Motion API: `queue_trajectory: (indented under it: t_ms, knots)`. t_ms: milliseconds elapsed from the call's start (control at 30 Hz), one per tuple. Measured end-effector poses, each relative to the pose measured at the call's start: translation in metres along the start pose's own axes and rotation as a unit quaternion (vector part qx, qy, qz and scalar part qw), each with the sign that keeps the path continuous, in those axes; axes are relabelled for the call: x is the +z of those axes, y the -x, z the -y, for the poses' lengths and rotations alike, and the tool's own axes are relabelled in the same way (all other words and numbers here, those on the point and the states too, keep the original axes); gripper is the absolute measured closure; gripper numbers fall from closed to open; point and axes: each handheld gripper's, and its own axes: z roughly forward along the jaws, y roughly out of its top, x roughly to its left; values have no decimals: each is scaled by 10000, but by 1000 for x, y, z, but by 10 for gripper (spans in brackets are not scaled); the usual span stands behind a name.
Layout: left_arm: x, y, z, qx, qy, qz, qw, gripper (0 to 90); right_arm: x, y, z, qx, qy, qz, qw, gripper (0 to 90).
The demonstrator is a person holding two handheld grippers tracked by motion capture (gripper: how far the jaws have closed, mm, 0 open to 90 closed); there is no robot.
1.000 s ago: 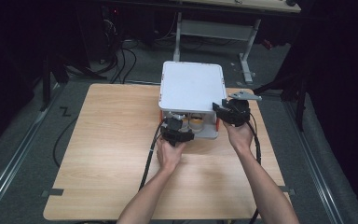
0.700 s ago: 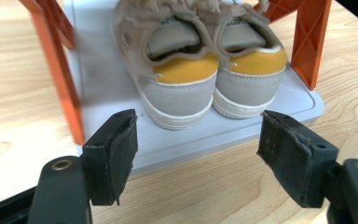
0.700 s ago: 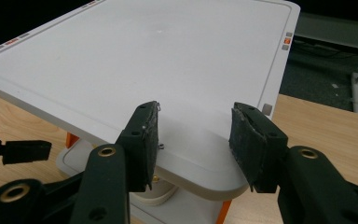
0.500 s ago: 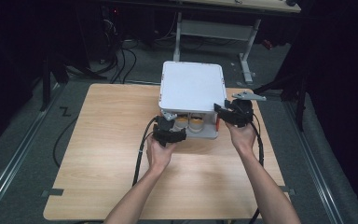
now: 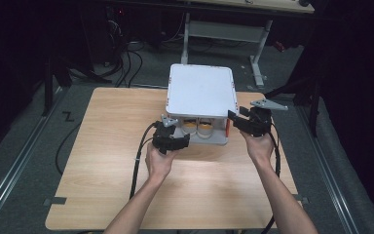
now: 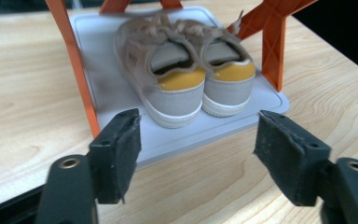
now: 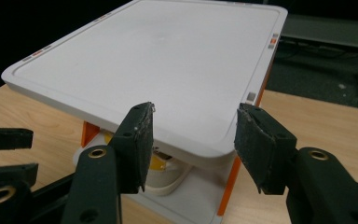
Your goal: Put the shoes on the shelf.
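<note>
Shoes (image 6: 186, 70) sit as a pair on the bottom tray (image 6: 116, 88) of a small rack (image 5: 200, 92), heels toward the person, grey with yellow heel patches and loose laces. That rack stands on the far middle of the wooden counter (image 5: 107, 185): a white top shelf (image 7: 168, 60), orange posts (image 6: 272, 51) at the corners and the white tray below. From above, the shoes (image 5: 198, 127) peek out under the shelf's near edge.

Left gripper (image 5: 171, 140) hovers just in front of the rack's near left corner, held in the person's left hand (image 5: 158, 163). Its jaws have just been closing a little, yet they stand spread with nothing between them; in the left gripper view (image 6: 196, 140) the pads frame the tray's front edge and the shoe heels without touching either. The nearest orange post rises just beyond the left pad.

Right gripper (image 5: 246, 122) is at the rack's near right corner, in the right hand (image 5: 259, 146), its grey plate (image 5: 268, 104) sticking out to the right. Its jaws have just been opening, and they stand apart; in the right gripper view (image 7: 193, 135) the pads sit either side of the shelf's rounded near corner, close to the rim, with a gap showing at each pad. Below that corner a yellow heel and an orange post show. Black cables (image 5: 139, 165) trail back from both grippers along the forearms.
</note>
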Motion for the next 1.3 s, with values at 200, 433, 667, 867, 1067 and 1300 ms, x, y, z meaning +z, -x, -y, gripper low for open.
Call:
queue_trajectory:
  t_ms: [200,433,667,867,1067,1300]
  knots:
    - [-11,-3,0,90,88,220,9997,363,-9,4,6,105,-8,-101,9999,473]
    - [-18,-4,0,91,91,355,9993,357,-19,6,13,87,23,-146,9999,470]
    - [-29,-9,0,95,220,381,9990,355,-31,11,21,160,-4,-210,9997,496]
    - [-38,-10,0,90,301,471,9984,339,-44,18,32,210,32,-215,9995,498]
    - [-46,-12,2,166,346,497,9980,326,-54,23,41,283,81,-252,9992,499]
    - [-54,-16,6,178,294,489,9982,318,-62,23,53,191,151,-183,9995,504]
